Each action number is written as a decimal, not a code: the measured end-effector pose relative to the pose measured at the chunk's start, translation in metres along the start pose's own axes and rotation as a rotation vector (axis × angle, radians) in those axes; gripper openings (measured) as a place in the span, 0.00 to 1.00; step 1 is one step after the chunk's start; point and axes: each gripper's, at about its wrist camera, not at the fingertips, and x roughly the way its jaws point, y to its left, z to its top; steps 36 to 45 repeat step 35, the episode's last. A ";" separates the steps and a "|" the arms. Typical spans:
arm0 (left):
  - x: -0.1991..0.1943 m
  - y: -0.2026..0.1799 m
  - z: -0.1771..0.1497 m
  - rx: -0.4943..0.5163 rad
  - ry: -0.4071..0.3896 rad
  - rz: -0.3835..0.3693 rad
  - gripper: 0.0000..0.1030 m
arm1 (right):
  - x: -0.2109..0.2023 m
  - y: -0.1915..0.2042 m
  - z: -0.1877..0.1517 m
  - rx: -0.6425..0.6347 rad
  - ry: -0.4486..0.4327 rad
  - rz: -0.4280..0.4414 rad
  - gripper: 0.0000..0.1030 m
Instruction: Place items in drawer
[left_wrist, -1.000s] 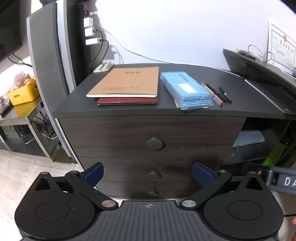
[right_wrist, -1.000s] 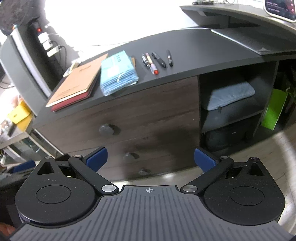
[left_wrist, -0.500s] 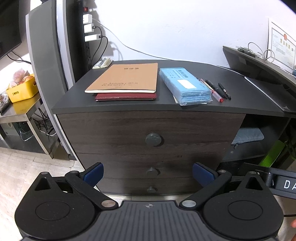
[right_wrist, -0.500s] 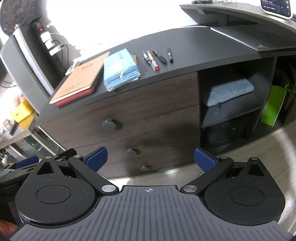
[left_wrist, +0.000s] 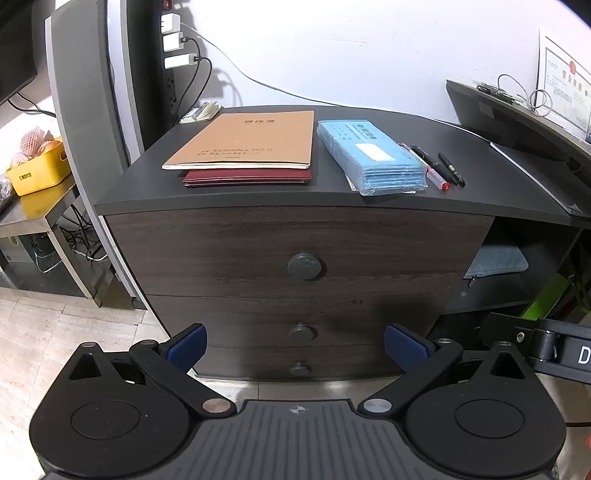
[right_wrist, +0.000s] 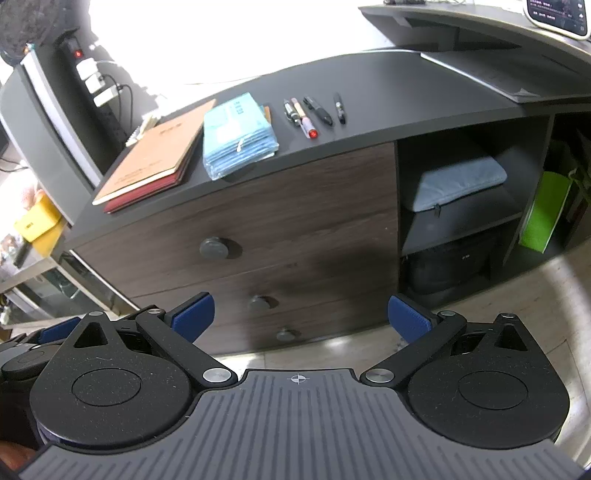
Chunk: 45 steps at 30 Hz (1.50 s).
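Drawer (left_wrist: 299, 251) at 12 o'clock is closed; notebooks (left_wrist: 245, 142) wait on the surface (left_wrist: 332, 195); both tongs (left_wrist: 295, 345) (right_wrist: 301, 314) released, empty.

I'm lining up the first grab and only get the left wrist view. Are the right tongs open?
Observer: Yes, the right tongs are open, with nothing between them.
Operator: How many pens lie by the blue packet?
Observer: Four, side by side, to the right of the packet.
Operator: What's under the grey sleeve in the side shelf?
Observer: A dark bag sits on the lower shelf.
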 end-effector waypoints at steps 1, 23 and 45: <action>0.000 0.000 0.000 0.001 0.000 0.002 0.99 | 0.000 0.000 0.000 0.000 0.001 0.001 1.00; -0.002 -0.009 -0.001 0.042 0.009 0.012 0.99 | -0.006 0.001 0.000 -0.018 -0.011 0.001 1.00; 0.003 -0.010 -0.004 0.040 0.030 -0.017 0.99 | -0.003 0.005 0.000 -0.037 -0.002 -0.003 1.00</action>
